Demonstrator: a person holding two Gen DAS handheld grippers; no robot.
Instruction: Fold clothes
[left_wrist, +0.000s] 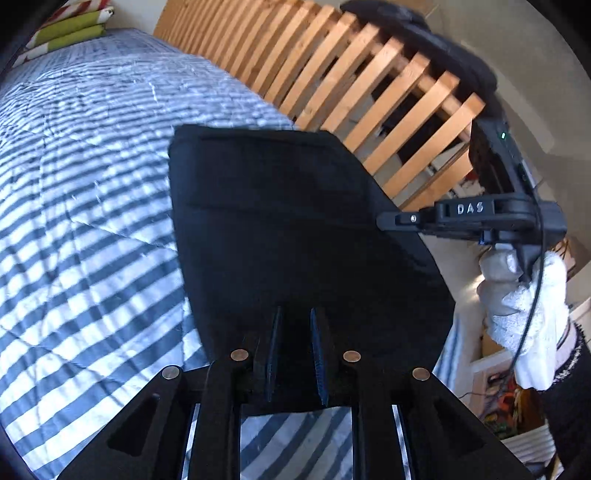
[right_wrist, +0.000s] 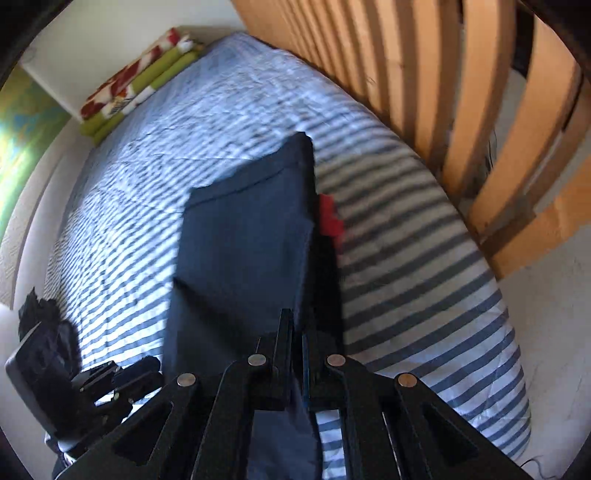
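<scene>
A dark navy garment (left_wrist: 277, 221) hangs flat and taut above the striped bed, held by two edges. My left gripper (left_wrist: 295, 354) is shut on its near edge, with cloth between the fingers. My right gripper (left_wrist: 384, 221) pinches the garment's right edge; a person's white-gloved hand (left_wrist: 524, 314) holds its handle. In the right wrist view the garment (right_wrist: 243, 251) stretches away from my right gripper (right_wrist: 298, 350), which is shut on the cloth. A red tag (right_wrist: 328, 218) shows at the garment's right edge. The left gripper (right_wrist: 151, 363) appears at the lower left.
The bed's blue-and-white striped duvet (left_wrist: 92, 184) lies under the garment. A slatted wooden frame (left_wrist: 351, 74) runs along the bed's right side, with a dark item (left_wrist: 424, 37) on top. Folded green and red-white bedding (right_wrist: 133, 85) sits at the head. A dark heap (right_wrist: 37, 310) lies at the left.
</scene>
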